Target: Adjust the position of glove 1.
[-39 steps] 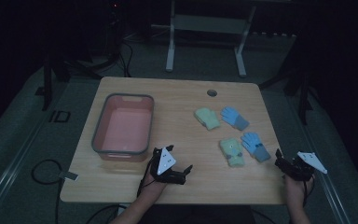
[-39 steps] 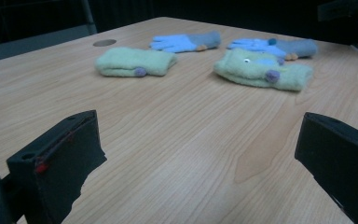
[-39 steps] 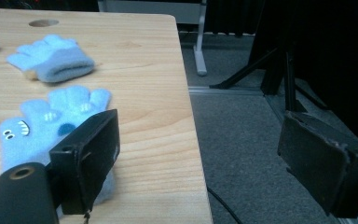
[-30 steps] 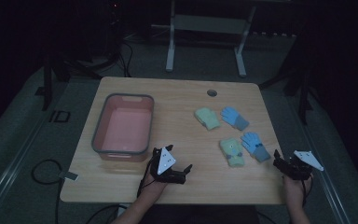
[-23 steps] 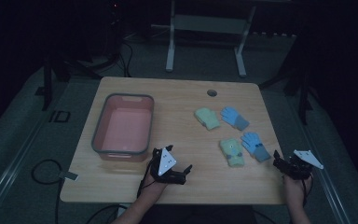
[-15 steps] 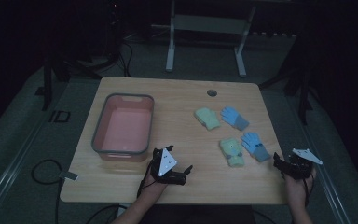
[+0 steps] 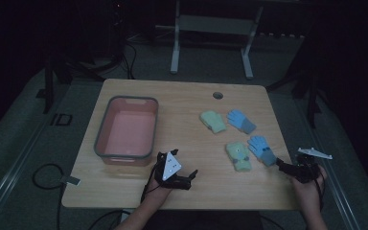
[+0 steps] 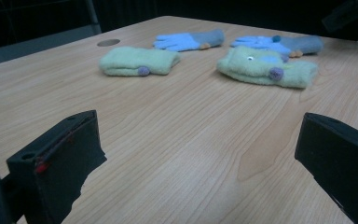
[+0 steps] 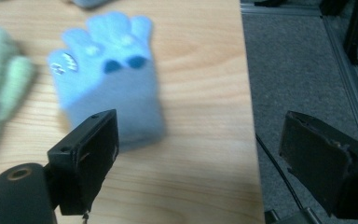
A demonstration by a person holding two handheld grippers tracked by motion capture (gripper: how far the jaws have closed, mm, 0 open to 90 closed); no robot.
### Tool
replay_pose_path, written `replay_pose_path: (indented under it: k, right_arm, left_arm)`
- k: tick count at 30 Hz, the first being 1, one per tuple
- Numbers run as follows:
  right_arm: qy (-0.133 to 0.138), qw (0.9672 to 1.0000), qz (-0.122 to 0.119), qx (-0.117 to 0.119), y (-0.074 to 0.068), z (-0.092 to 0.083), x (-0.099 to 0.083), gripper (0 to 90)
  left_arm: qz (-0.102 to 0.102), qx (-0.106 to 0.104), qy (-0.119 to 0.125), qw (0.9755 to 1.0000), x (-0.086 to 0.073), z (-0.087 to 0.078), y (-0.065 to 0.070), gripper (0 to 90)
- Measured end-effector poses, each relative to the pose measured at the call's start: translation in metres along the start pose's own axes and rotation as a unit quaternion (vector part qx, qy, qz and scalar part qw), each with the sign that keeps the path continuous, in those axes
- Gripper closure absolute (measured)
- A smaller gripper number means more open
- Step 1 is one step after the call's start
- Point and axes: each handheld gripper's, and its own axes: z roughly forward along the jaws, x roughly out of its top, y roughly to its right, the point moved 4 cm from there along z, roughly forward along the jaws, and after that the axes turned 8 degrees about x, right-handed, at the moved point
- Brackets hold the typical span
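Note:
Two pale green gloves [image 7: 213,120] [image 7: 238,155] and two blue gloves [image 7: 241,120] [image 7: 261,149] lie flat on the right half of the wooden table [image 7: 182,100]. My left gripper [image 7: 191,178] rests low near the front edge, open and holding nothing. Its view looks across bare wood to the near green glove [image 8: 265,67] and the far green glove [image 8: 137,61]. My right gripper [image 7: 281,166] is open at the table's right front corner. Its jaws point at the cuff of the near blue glove [image 9: 109,74] without touching it.
A pink bin with a grey rim [image 7: 106,128] stands on the left half of the table. A round cable hole [image 7: 217,95] sits near the back edge. The table's right edge [image 9: 247,93] runs between my right gripper's jaws, with grey floor beyond.
My right gripper has shifted slightly toward the near blue glove and tilted a little. The left gripper has stayed put.

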Motion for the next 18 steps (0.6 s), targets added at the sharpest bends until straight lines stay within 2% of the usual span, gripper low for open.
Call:
replay_pose_path:
  k: [1, 2, 4, 6, 8, 18]
  right_arm:
    - [0.000, 1.0000, 0.000, 0.000, 0.000, 0.000, 0.000, 12.3]
    - [0.005, 0.9997, -0.020, 0.013, -0.007, -0.005, 0.008, 15.0]
    - [-0.004, 0.9992, -0.035, 0.020, -0.013, -0.008, 0.014, 15.1]
    - [-0.004, 0.9990, -0.039, 0.023, -0.016, -0.010, 0.017, 16.7]
    - [-0.001, 0.9984, -0.048, 0.030, -0.021, -0.014, 0.028, 19.1]
    - [0.014, 0.9972, -0.063, 0.040, -0.032, -0.019, 0.056, 20.5]
  left_arm:
    - [-0.001, 0.000, 0.000, 1.0000, 0.000, 0.000, 0.000, 0.5]
    - [-0.002, 0.000, 0.000, 1.0000, 0.000, 0.000, 0.000, 0.5]
    - [-0.001, 0.001, 0.001, 1.0000, 0.000, 0.000, 0.000, 0.5]
    - [0.000, 0.001, 0.002, 1.0000, 0.000, 0.000, 0.000, 0.5]
    - [-0.001, 0.000, 0.002, 1.0000, 0.000, 0.000, 0.000, 0.5]
    - [-0.002, -0.002, 0.002, 1.0000, 0.000, 0.000, 0.000, 0.5]
